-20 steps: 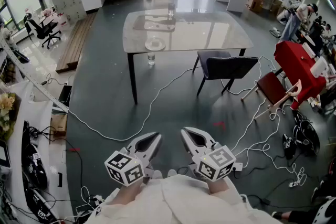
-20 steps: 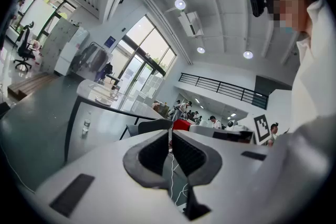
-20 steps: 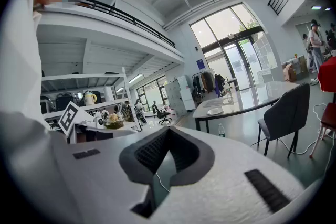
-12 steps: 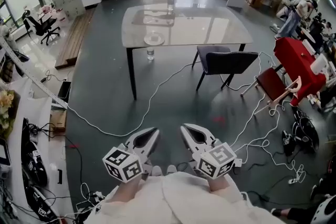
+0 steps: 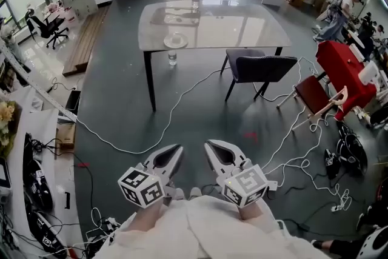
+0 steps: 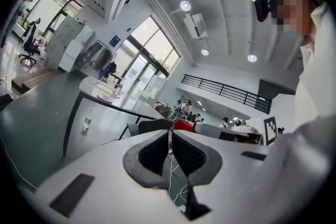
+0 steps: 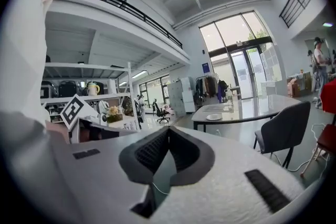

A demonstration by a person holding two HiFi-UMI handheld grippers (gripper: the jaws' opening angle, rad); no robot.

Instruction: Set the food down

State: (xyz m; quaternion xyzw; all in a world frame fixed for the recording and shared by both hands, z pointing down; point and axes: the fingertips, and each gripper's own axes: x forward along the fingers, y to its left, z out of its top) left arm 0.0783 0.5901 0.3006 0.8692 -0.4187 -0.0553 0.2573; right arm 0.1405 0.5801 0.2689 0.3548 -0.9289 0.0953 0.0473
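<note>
1. Down at the bottom of the head view, tucked against my body, the left gripper [image 5: 171, 153] and right gripper [image 5: 216, 153] sit side by side, noses pointing forward over the floor. Both are pinched together with nothing in them. I can't spot any food. The glass-topped table [image 5: 242, 33] is well ahead, with a white plate [image 5: 176, 40] near its front-left edge. It's too small to tell if anything's on it.
2. Left gripper view: the pads meet at the tips, with nothing between them. The table and plate are far off, to the left of the jaw line.
3. Right gripper view: the jaws are fully together and empty. The plate shows to the right of the jaw line, and the dark chair [image 7: 283, 128] is further right still.
4. My read is there's nothing in hand to set down yet. If the plate matters, it lies ahead and a touch left, so the left gripper is marginally nearer.
</note>
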